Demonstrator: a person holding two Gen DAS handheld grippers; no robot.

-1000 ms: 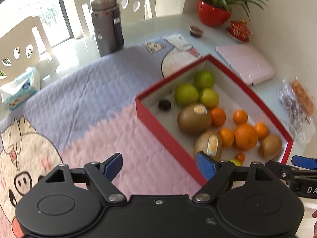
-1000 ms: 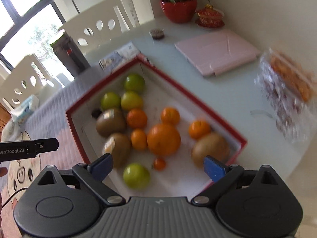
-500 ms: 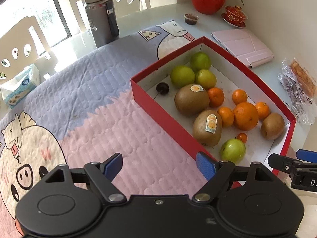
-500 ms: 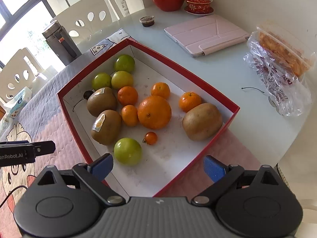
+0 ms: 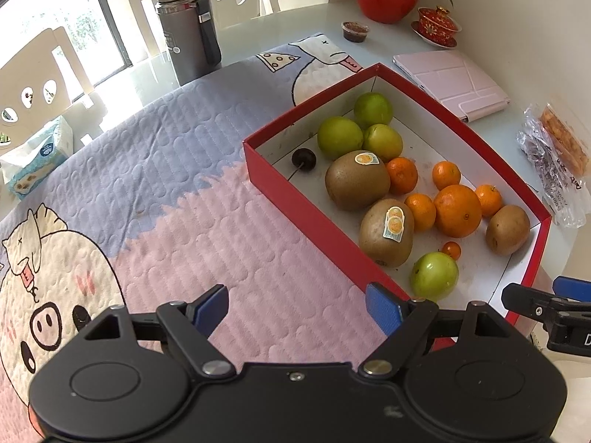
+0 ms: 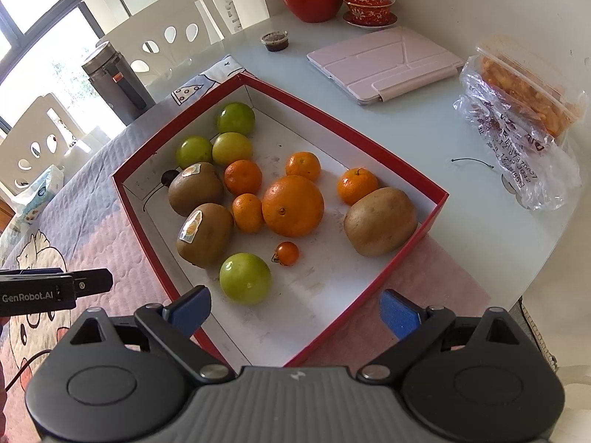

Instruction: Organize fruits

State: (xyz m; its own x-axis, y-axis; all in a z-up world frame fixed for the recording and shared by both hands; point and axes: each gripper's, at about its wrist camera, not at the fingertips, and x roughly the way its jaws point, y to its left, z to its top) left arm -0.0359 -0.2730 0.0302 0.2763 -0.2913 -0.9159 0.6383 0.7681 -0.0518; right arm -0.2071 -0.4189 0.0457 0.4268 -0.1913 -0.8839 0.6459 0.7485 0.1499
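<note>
- Fruits (image 6: pixel 291 205) are seen loose in the red box (image 6: pixel 421 234) on the bench.
- Jaws of left gripper (image 5: pixel 297 310) and right gripper (image 6: pixel 295 312) are spread, empty.
- Round fruit could be rolled aside by an off-centre pinch.

**Colours and patterns on the table**

Red box (image 6: pixel 384 277), white inside. Three brown kiwis, two with yellow-orange stickers (image 6: pixel 205 234); third kiwi (image 6: pixel 380 221) plain. Big orange (image 6: pixel 293 205), smaller orange mandarins (image 6: pixel 303 165), tiny orange-red tomato (image 6: pixel 287 253). Four green round fruits, nearest (image 6: pixel 245 277) bright green. Dark cherry (image 5: pixel 303 159). Quilted mat (image 5: pixel 207 229) pink and lavender, cartoon pig print (image 5: pixel 48 317). Pink tablet case (image 6: pixel 384 62). Red plant pot (image 6: pixel 312 0). Red patterned lidded cup (image 6: pixel 369 3). Grey flask (image 5: pixel 186 29). Blue gripper pads (image 6: pixel 399 313), black bodies.
</note>
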